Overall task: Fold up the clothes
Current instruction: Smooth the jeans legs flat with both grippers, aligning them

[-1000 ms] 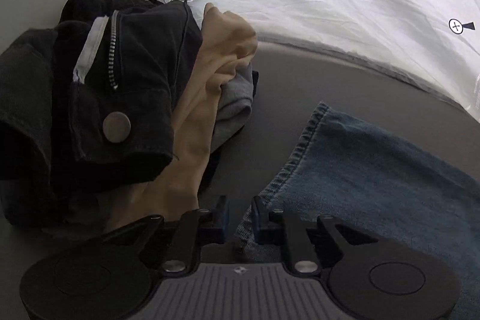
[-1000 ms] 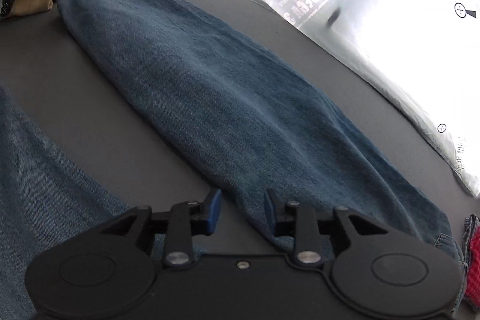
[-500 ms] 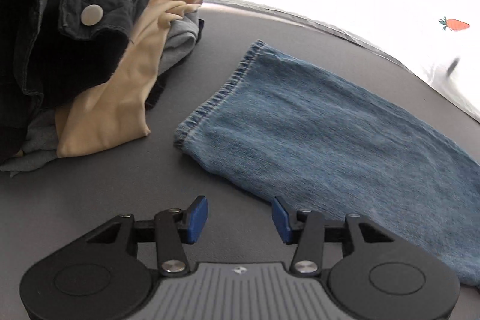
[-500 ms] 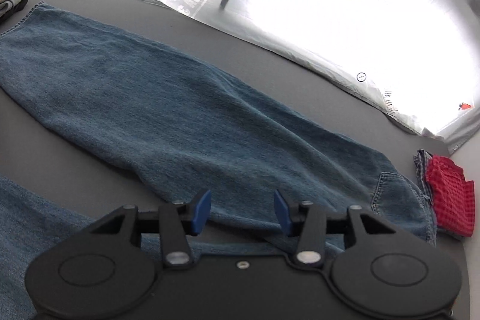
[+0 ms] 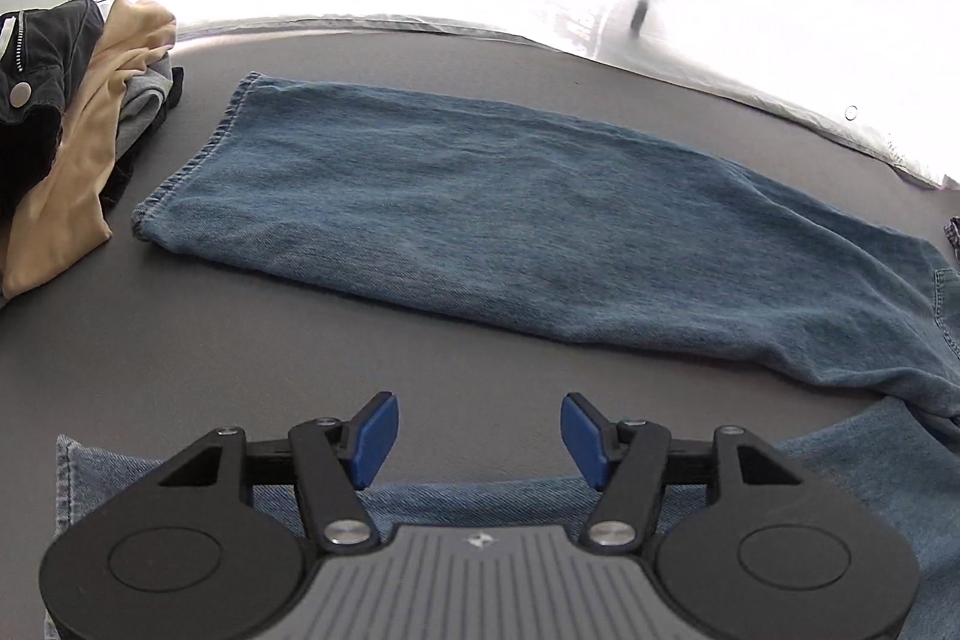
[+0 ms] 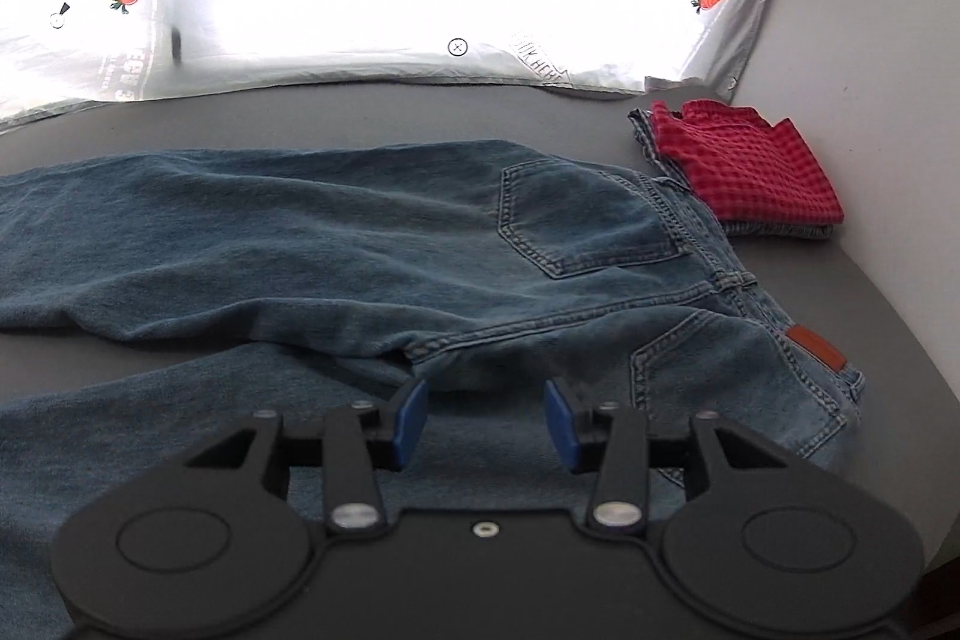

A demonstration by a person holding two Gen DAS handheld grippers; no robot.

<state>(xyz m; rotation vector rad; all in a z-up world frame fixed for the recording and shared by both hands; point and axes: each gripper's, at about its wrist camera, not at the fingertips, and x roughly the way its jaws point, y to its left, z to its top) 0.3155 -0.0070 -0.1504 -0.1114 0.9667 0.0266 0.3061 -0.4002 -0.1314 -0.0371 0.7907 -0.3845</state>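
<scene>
We take the jeans as reference — legs flat on the grey table, long axis left–right. The left gripper, jaws opening and empty, hangs by the near-leg hem; the right gripper, parted and empty, hangs over the seat.

One pair of blue jeans lies across the grey table — two legs, two back pockets showing. Heaped at the left edge are three garments: one black jacket, one tan piece, one grey piece. At the far right sits one folded red checked cloth — on one folded denim item. Two grippers hover.
</scene>
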